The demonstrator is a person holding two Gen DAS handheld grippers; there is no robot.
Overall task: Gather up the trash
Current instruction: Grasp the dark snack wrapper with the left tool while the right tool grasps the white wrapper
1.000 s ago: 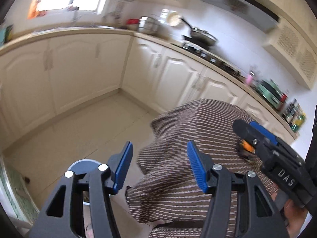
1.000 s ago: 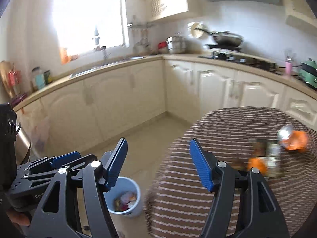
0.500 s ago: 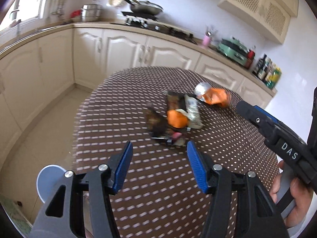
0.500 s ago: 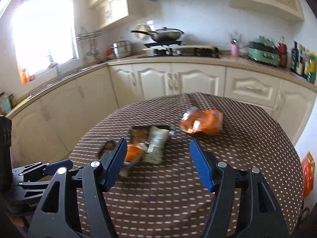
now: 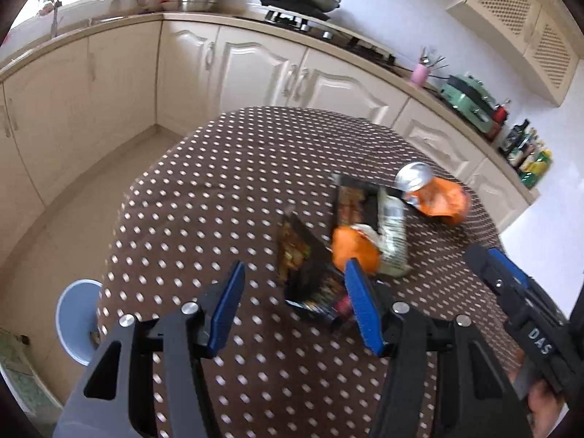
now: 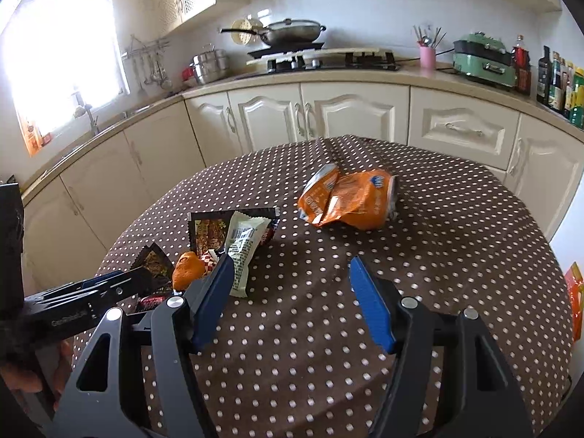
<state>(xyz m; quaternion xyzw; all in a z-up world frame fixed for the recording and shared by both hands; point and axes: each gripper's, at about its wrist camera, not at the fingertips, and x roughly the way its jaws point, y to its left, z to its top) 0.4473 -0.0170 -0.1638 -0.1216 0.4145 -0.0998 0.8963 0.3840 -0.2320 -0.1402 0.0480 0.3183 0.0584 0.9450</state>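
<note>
Trash lies on a round table with a brown dotted cloth (image 6: 438,255). An orange crumpled snack bag (image 6: 346,197) lies near the middle. Left of it sit a black wrapper (image 6: 208,230), a white-green wrapper (image 6: 242,244), an orange lump (image 6: 188,268) and a dark torn wrapper (image 5: 303,255). My left gripper (image 5: 294,270) hovers open just before the dark wrapper, nothing between its blue pads. My right gripper (image 6: 292,266) hangs open over bare cloth, short of the orange bag.
A pale blue bin (image 5: 76,317) with some trash stands on the floor at the table's left edge. Cream cabinets (image 6: 310,116) and a counter with stove, pan, pink cup and bottles wrap behind the table. An orange bag (image 6: 575,299) hangs at the far right.
Both views have swung from the floor and bin up onto the table. The trash pile has come into view and closer. Both grippers' jaws stayed equally wide.
</note>
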